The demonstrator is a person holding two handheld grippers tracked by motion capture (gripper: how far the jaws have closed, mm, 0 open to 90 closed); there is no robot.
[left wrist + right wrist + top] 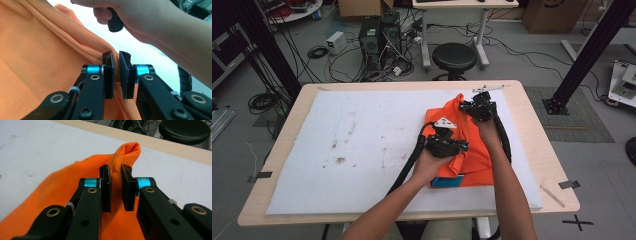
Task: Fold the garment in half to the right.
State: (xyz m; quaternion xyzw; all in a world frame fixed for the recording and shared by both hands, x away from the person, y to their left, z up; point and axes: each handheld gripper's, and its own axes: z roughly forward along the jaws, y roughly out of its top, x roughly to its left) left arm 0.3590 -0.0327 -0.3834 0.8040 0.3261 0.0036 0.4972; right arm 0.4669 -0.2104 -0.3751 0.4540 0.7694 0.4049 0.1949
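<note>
Both grippers, left (pixel 116 75) and right (pixel 116 191), pinch the shirt (pixel 467 145) thinly; I reckon fabric could slip from either's fingers.

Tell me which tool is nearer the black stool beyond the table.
Right. The right tool grips the orange garment near the far edge facing the stool; the left tool sits farther back.

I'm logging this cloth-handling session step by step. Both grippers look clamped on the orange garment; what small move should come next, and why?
Probably lift both grippers a little and draw them apart. The right gripper pinches a bunched far corner of the orange garment, and the left gripper clamps a seamed edge, so the cloth between them is still rumpled on the white mat.
</note>
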